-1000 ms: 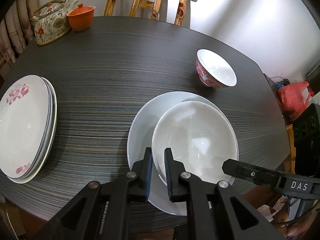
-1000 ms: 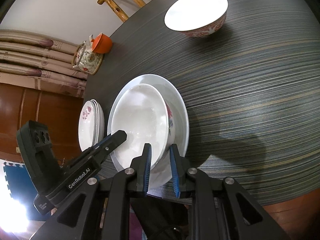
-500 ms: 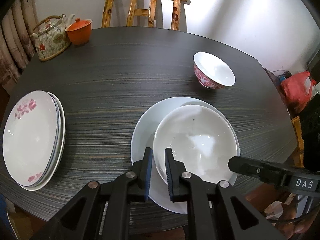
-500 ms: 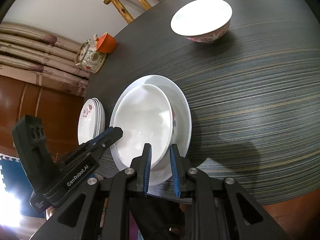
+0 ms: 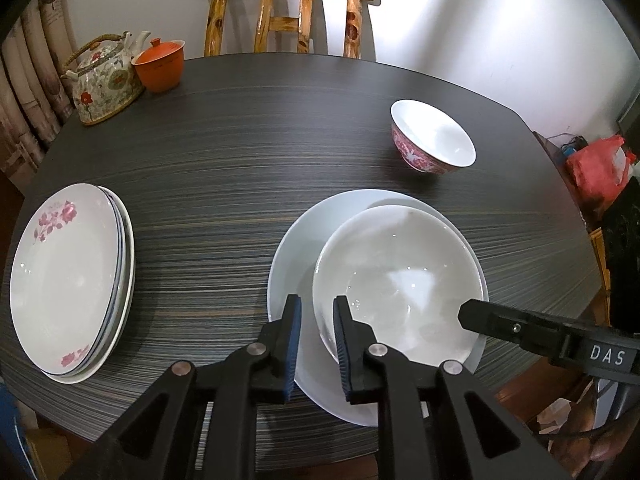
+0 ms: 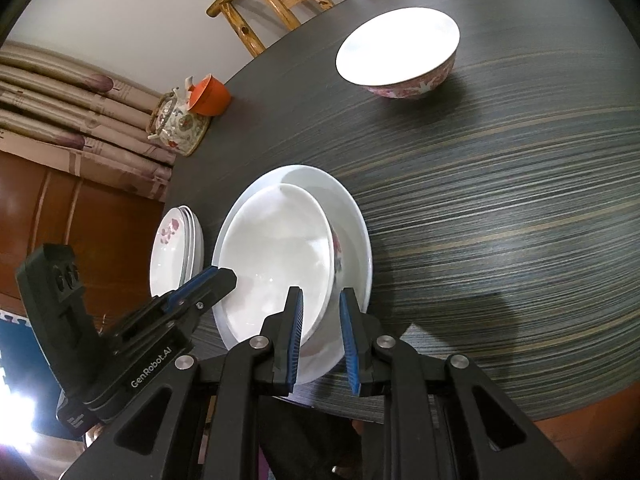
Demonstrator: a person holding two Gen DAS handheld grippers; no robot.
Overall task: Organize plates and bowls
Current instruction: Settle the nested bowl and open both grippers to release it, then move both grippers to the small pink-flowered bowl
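1. In the left wrist view the left gripper point(image 5: 317, 336) sits at the lower centre of the frame. Its jaws are narrow and opening, and the near rim of the large white bowl point(image 5: 400, 280) lies between them without either pad clearly pressing on it.
2. The large white bowl rests on a wide white plate point(image 5: 296, 248) right of centre on the dark striped table point(image 5: 248, 160).
3. In the right wrist view the right gripper point(image 6: 321, 340) is at the lower centre, its jaws narrow around the bowl's point(image 6: 280, 256) near rim; the left pad lies against the inside of the bowl, while the right pad's contact cannot be told.
4. Each gripper shows in the other's view: the right one at the lower right, the left one at the lower left.
5. A small pink-patterned bowl point(image 5: 434, 138) stands well apart at the upper right of the left wrist view.
6. A stack of flowered plates point(image 5: 68, 276) lies at the left edge of that view.
7. A floral teapot point(image 5: 105, 84) and an orange lidded cup point(image 5: 159, 65) stand just beside each other at the upper left, before a wooden chair point(image 5: 288, 12).
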